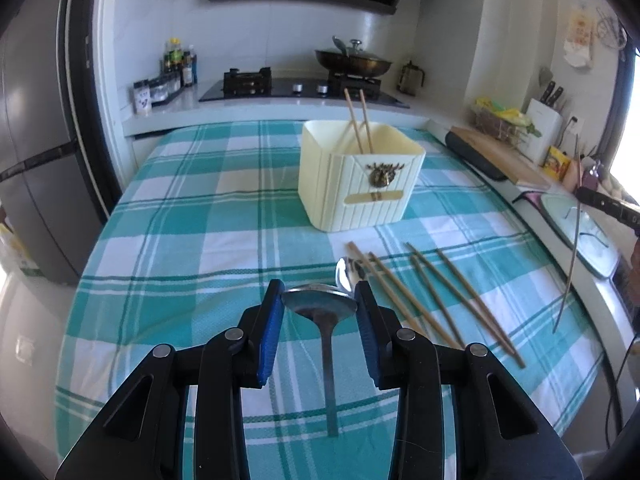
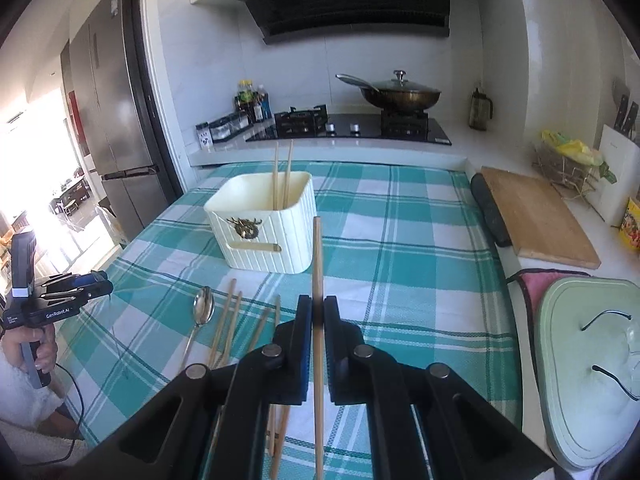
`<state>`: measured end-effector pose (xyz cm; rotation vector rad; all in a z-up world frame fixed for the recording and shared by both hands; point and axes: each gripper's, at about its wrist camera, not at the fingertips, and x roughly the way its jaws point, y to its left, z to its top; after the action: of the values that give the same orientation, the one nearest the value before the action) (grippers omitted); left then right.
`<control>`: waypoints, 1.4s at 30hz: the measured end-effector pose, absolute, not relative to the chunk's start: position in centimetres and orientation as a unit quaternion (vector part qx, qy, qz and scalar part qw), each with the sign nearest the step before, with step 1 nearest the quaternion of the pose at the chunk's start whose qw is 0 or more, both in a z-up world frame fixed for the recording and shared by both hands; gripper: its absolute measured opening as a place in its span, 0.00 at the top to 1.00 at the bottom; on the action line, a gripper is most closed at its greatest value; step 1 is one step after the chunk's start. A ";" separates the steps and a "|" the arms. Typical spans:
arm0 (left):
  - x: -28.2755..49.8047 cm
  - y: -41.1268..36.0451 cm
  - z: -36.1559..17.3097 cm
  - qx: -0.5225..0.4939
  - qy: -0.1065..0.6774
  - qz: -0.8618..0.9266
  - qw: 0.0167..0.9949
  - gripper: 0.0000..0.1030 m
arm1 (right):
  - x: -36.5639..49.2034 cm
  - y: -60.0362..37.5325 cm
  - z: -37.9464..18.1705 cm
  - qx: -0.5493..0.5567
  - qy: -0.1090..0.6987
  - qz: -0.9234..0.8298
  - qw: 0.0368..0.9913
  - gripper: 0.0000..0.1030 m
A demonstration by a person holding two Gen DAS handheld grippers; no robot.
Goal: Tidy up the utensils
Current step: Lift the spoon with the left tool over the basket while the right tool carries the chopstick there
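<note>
shiny steel spoon (image 1: 320,303), bowl pinched between blue pads of left gripper (image 1: 319,300), raised above teal checked tablecloth (image 1: 200,240). pale wooden chopstick (image 2: 318,280) clamped by fully closed right gripper (image 2: 318,312). cream ribbed bin (image 1: 360,184) beyond, two chopsticks inside.

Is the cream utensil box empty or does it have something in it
Not empty: two chopsticks stand in the cream box, tips above its rim.
</note>
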<state>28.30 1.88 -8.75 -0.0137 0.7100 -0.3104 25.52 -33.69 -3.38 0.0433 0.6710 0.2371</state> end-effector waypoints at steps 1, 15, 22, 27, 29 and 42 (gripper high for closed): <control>28.0 2.0 -8.2 -0.010 0.341 -0.154 0.927 0.65 | 25.2 -33.5 -3.0 0.020 0.318 0.114 0.941 0.94; 32.1 2.2 0.1 -0.021 0.314 -0.200 0.928 0.66 | 31.1 -30.5 -1.4 0.046 0.359 0.171 0.916 0.94; 38.8 0.7 6.6 -0.032 0.241 -0.179 0.953 0.66 | 38.2 -27.3 5.0 0.034 0.267 0.177 0.947 0.94; 44.0 -0.8 7.3 -0.049 0.198 -0.149 0.968 0.66 | 42.4 -25.2 7.7 0.034 0.143 0.163 0.976 0.94; 46.5 -1.5 6.2 -0.056 0.205 -0.141 0.967 0.66 | 44.1 -24.5 7.0 0.034 0.121 0.155 0.980 0.94; 55.1 -5.0 -6.2 -0.044 0.400 -0.145 0.904 0.65 | 52.9 -24.4 -5.0 0.039 0.294 0.154 0.942 0.94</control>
<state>55.14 -4.99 -6.18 -0.0906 0.8261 -0.2989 52.86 -24.41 -5.00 0.0789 0.6003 0.3132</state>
